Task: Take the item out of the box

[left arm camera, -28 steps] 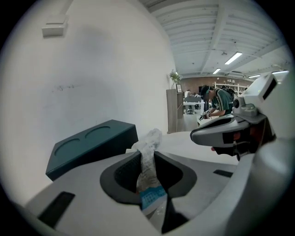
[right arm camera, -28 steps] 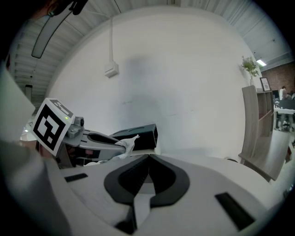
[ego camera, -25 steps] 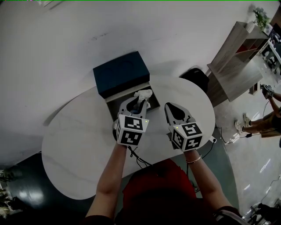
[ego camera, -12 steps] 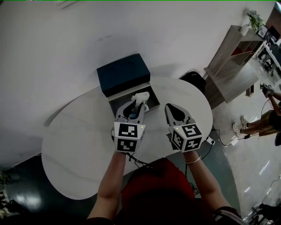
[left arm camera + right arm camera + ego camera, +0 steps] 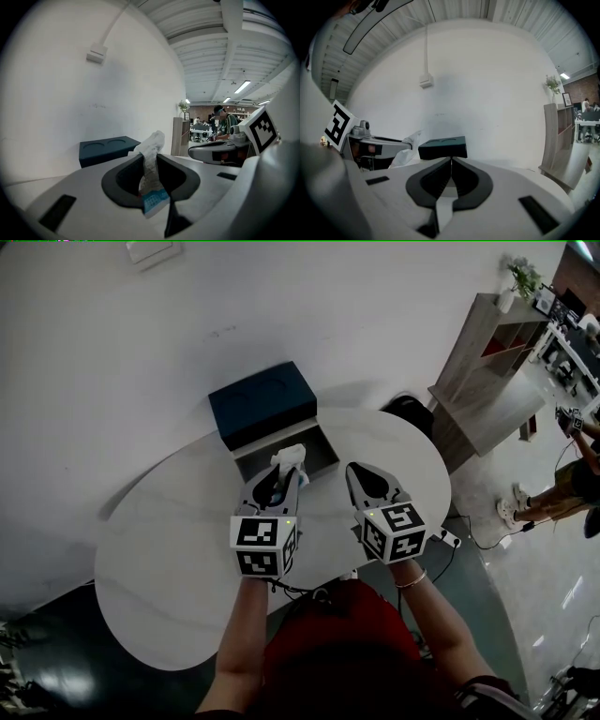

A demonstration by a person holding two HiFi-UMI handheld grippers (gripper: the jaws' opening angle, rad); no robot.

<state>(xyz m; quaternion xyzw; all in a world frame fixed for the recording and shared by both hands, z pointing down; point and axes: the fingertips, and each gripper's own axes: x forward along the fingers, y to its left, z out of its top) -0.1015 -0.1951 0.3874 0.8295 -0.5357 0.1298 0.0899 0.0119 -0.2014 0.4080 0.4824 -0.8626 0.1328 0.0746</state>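
Note:
On the white oval table [image 5: 159, 549] stands an open box [image 5: 322, 455], its dark blue lid [image 5: 262, 401] upright behind it. My left gripper [image 5: 281, 474] is just in front of the box and shut on a white plastic-wrapped item [image 5: 290, 457], which sticks up past the fingertips. In the left gripper view the left gripper [image 5: 150, 159] pinches the crumpled wrap [image 5: 151, 149], with a blue part [image 5: 154, 201] below. My right gripper [image 5: 357, 474] hovers beside it, shut and empty; in its own view the right gripper [image 5: 451, 160] points at the lid [image 5: 443, 147].
A wooden shelf unit [image 5: 483, 381] stands on the floor to the right, with a dark object [image 5: 412, 409] between it and the table. Cables [image 5: 450, 540] trail off the table's right edge. A person [image 5: 577, 474] stands at the far right.
My left gripper has drawn back from the box toward the person, carrying the white wrapped item with it. The right gripper has barely moved.

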